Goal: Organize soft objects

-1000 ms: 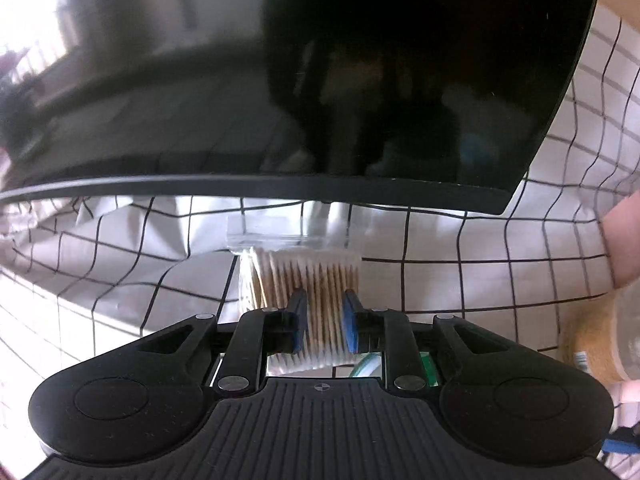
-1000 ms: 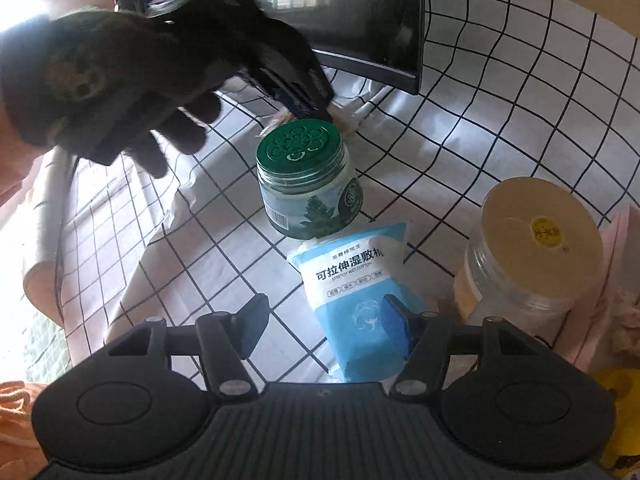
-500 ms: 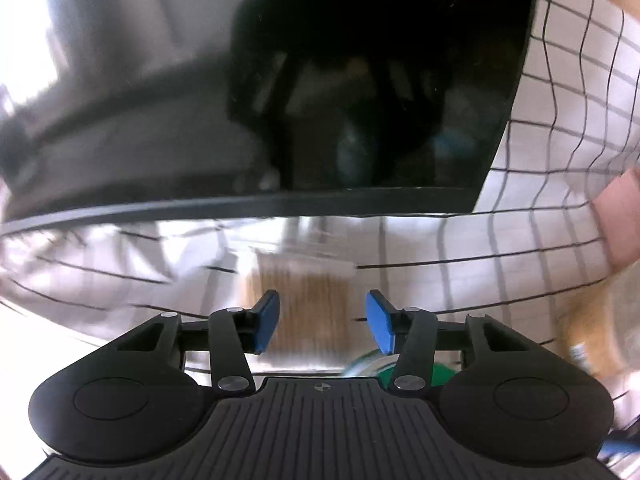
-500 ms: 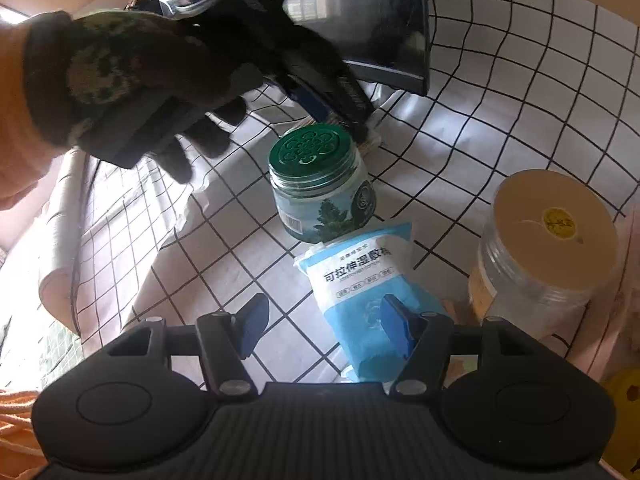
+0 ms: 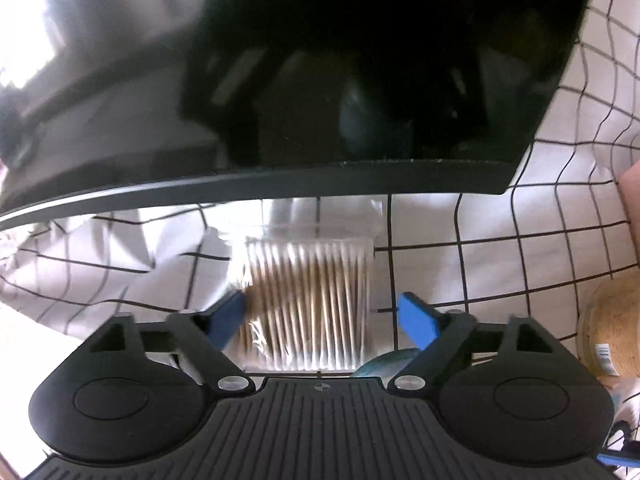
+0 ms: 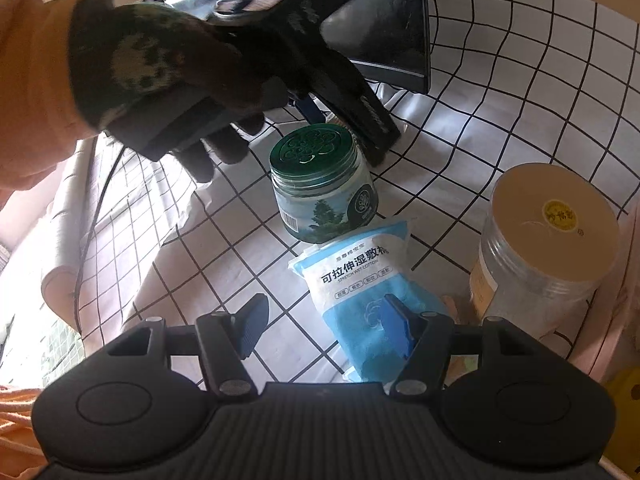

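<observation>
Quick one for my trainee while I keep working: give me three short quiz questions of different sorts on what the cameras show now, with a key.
1. True or false: the cotton swab bag lies in front of the monitor.
2. The green-lidded jar stands: A) beyond the blue cotton pack; B) on the tan-lidded jar.
3. What lies between the left gripper fingers?

Key: 1 true; 2 A; 3 the cotton swab bag, pads clear, jaws opening.

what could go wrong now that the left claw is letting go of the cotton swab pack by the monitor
The left claw is opening, but its left pad seems to touch the cotton swab pack, so pulling away could drag the pack. The pack lies close under the monitor, which the claw might bump when lifting. The green-lidded jar stands just behind the claw and could be knocked.
</observation>
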A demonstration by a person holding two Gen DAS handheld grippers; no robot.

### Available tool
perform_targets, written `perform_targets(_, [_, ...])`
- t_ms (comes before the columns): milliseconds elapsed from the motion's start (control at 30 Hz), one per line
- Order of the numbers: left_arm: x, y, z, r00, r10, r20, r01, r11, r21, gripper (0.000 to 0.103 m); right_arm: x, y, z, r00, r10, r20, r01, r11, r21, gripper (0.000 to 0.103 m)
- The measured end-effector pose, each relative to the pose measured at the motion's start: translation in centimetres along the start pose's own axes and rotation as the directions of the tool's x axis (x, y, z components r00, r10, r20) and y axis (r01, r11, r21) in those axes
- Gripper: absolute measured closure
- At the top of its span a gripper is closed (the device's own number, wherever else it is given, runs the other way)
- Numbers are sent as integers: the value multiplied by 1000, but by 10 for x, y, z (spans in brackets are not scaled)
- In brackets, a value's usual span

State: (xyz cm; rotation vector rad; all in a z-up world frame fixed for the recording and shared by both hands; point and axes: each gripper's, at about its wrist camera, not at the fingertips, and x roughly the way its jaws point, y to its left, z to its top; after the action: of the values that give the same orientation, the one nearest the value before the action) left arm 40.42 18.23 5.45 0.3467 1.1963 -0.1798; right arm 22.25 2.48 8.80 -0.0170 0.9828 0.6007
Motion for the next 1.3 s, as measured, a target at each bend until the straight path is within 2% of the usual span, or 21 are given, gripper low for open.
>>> perform_targets(200, [7, 1, -1, 1000, 5, 7, -5, 1000, -3, 12, 0, 1, -2, 1000, -6, -1, 6, 1000, -22, 41])
perform_targets(333, [4, 11, -8, 996, -61, 62, 62, 998, -14, 12, 0, 1, -2, 1000, -10, 6, 10, 1000, -25, 41])
perform_targets(433, [8, 25, -14, 986, -131, 102, 136, 990, -41, 12, 0, 0, -1, 1000, -13, 8, 13, 1000, -8, 41])
perform_targets(500, [9, 28, -16, 982, -154, 109, 160, 986, -45, 12, 0, 3, 2, 1000, -31, -1, 31, 999, -20, 41])
perform_targets(567, [9, 31, -17, 980, -166, 109, 171, 985, -30, 16, -3, 7, 4, 998, -61, -1, 61, 997, -48, 41])
perform_targets(600, [8, 33, -18, 980, -164, 112, 168, 986, -23, 25, -6, 8, 6, 997, -73, 2, 73, 996, -60, 41])
perform_targets(700, [3, 43, -19, 973, -192, 126, 199, 979, -41, 29, -15, 13, 9, 992, -127, 0, 126, 986, -113, 41])
perform_targets(800, [-1, 61, -26, 961, -233, 152, 248, 965, -85, 30, -21, 17, 11, 982, -190, -23, 183, 968, -173, 41])
perform_targets(933, [-12, 78, -39, 942, -277, 188, 300, 948, -107, 30, -18, 25, 15, 971, -230, -69, 206, 945, -254, 40])
perform_targets(1133, [-39, 82, -57, 929, -289, 232, 314, 946, -81, 30, 12, 33, 19, 953, -273, -127, 213, 909, -359, 41])
perform_targets(1300, [-54, 89, -64, 920, -285, 268, 318, 944, -85, 31, 38, 27, 24, 953, -243, -183, 174, 929, -327, 40])
